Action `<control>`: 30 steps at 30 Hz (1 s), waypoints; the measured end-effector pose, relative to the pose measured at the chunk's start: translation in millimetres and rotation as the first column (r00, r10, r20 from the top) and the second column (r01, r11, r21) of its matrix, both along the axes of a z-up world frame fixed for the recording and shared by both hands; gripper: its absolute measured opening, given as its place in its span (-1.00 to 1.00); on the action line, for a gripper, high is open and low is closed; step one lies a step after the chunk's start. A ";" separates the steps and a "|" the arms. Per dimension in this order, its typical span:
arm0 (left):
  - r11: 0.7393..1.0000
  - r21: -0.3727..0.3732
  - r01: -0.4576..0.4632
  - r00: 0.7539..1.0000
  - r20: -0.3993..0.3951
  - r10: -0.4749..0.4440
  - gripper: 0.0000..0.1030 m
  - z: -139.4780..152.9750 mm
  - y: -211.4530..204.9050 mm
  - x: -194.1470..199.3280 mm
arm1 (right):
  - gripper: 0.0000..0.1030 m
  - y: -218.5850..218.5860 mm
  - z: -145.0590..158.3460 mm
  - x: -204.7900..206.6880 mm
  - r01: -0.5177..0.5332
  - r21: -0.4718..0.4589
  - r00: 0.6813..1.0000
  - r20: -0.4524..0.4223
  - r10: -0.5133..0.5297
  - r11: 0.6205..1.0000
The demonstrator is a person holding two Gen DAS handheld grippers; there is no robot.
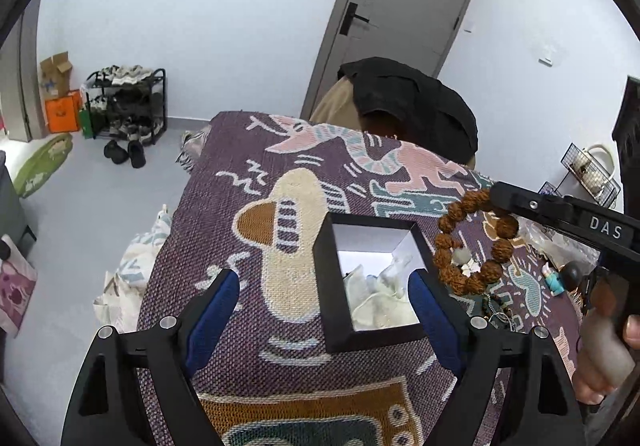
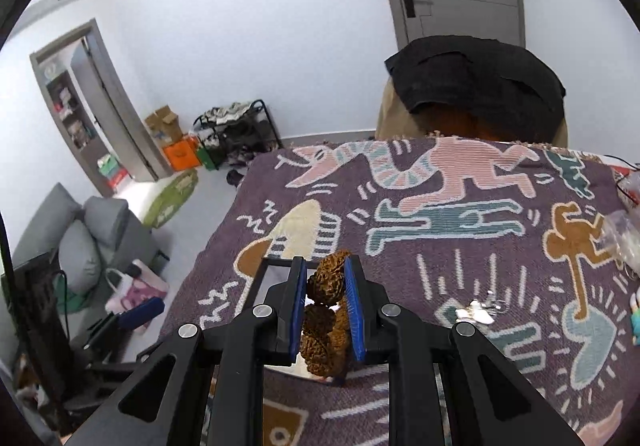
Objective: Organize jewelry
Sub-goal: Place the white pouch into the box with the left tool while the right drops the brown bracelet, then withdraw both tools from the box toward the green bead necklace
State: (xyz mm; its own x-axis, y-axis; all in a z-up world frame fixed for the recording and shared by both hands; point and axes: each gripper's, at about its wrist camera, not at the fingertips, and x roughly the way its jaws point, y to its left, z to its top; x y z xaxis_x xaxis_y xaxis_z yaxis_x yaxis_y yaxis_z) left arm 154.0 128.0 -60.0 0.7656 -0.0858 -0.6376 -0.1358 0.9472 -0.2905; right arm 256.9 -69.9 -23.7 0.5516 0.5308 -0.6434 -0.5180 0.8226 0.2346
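Bracelet: a loop of knobbly brown seed beads (image 1: 472,242) hangs in the air from the right gripper (image 2: 326,310), just right of the box and above the cloth; in the right wrist view the beads (image 2: 326,286) fill the gap between the blue pads.
Right jaws: pinching the bracelet — pads pressed against the beads on both sides. In the left wrist view the black gripper body (image 1: 560,213) reaches in from the right edge, gripped by the person's hand (image 1: 608,350).
Left jaws: spread wide, holding nothing; the left gripper (image 1: 324,294) hovers low over the counter with the near wall of the box between its blue fingers (image 1: 216,306).
Box: a black square open-topped box with white inner walls (image 1: 326,246) sits on the cloth; pale crumpled wrapping and small clear pieces lie inside it.
Counter: covered by a purple woven cloth with pink, teal and cream cartoon figures (image 1: 260,213).
Around: a small silver-white trinket (image 2: 476,312) lies on the cloth right of the right gripper; a little figurine with a dark round head (image 1: 564,278) stands near the right edge, beside clear plastic bags (image 1: 560,250); dark green beads (image 1: 494,306) lie below the hanging bracelet.
Behind: a chair draped in black fabric (image 1: 416,101) at the counter's far side — a grey door (image 1: 400,17) beyond it.
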 end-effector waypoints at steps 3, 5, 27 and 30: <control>1.000 -0.012 -0.011 1.000 -0.005 0.011 0.68 -2.9 6.3 -1.3 | -0.60 18.9 -1.3 -3.6 -0.029 -0.025 0.999 0.011 0.030 0.999; 1.000 -0.023 -0.017 1.000 -0.003 0.017 0.68 -3.3 10.1 -3.9 | -0.60 34.2 -5.5 -4.2 -0.042 -0.085 0.999 0.008 0.042 0.995; 0.999 -0.014 0.044 0.999 -0.002 -0.044 0.68 0.4 -28.7 5.1 | 0.04 -71.8 -20.3 -9.0 0.018 -0.038 0.998 -0.064 -0.020 0.999; 0.997 0.004 0.074 0.997 -0.005 -0.074 0.68 0.6 -46.8 7.7 | 0.04 -94.7 -24.9 -9.9 0.049 -0.034 0.996 -0.069 -0.051 0.998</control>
